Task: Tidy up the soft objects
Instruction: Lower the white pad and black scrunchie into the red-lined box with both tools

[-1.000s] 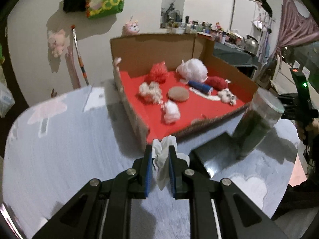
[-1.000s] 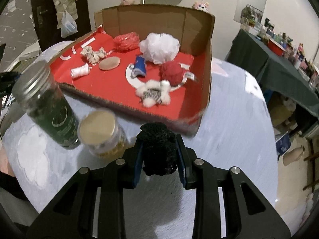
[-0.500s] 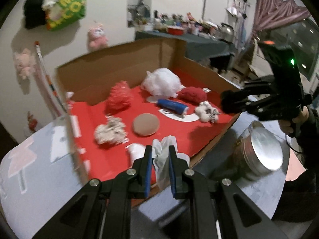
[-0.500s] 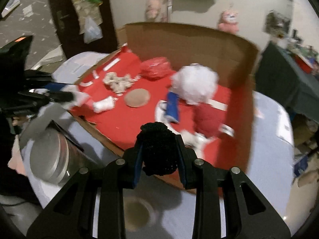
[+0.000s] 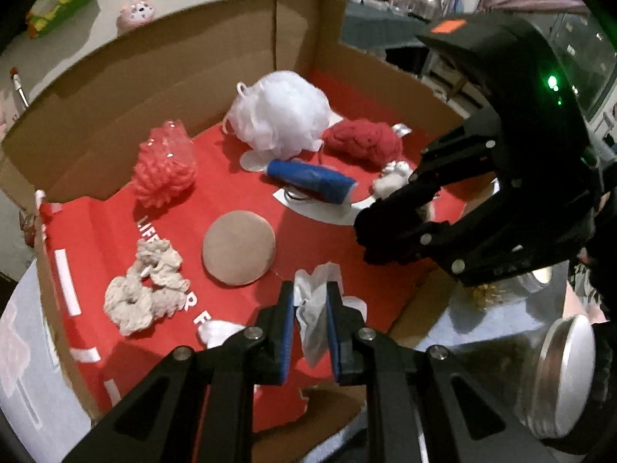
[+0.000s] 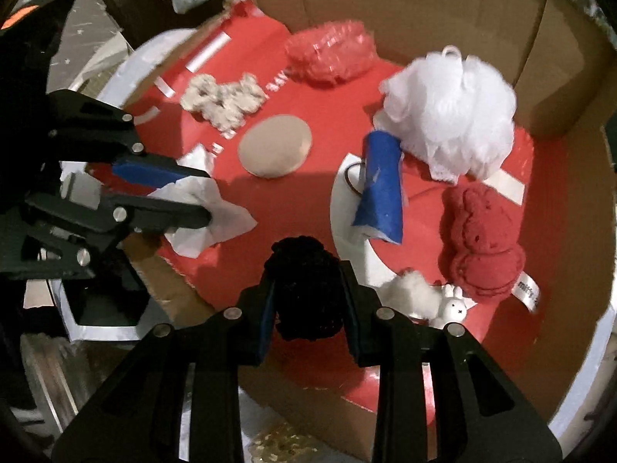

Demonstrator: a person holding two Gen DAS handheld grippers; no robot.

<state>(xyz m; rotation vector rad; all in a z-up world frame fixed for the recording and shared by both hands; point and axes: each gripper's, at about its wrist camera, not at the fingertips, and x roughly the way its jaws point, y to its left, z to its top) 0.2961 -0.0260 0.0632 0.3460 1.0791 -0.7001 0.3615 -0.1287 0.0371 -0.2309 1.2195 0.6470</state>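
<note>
My left gripper (image 5: 310,303) is shut on a crumpled white tissue (image 5: 316,301) and hangs over the near part of the red-lined cardboard box (image 5: 173,73). My right gripper (image 6: 306,289) is shut on a black knitted ball (image 6: 304,281) over the box's front edge. Each gripper shows in the other's view: the right gripper (image 5: 368,231) on the right, the left gripper (image 6: 208,196) with the tissue (image 6: 216,220) on the left. In the box lie a white mesh pouf (image 6: 451,112), a red knitted piece (image 6: 478,239), a blue roll (image 6: 380,189), a tan round pad (image 6: 275,146), a beige scrunchie (image 5: 146,289) and a coral pouf (image 5: 166,169).
A small white bunny plush (image 6: 428,297) lies near the box's front wall. A jar with a metal lid (image 5: 567,370) stands on the pale table just outside the box, beneath the right gripper. The box's cardboard walls (image 6: 424,4) rise at the back and sides.
Both grippers have travelled from the table in front of the box to above its red floor and tilted downward. Each keeps its grip on its object.
</note>
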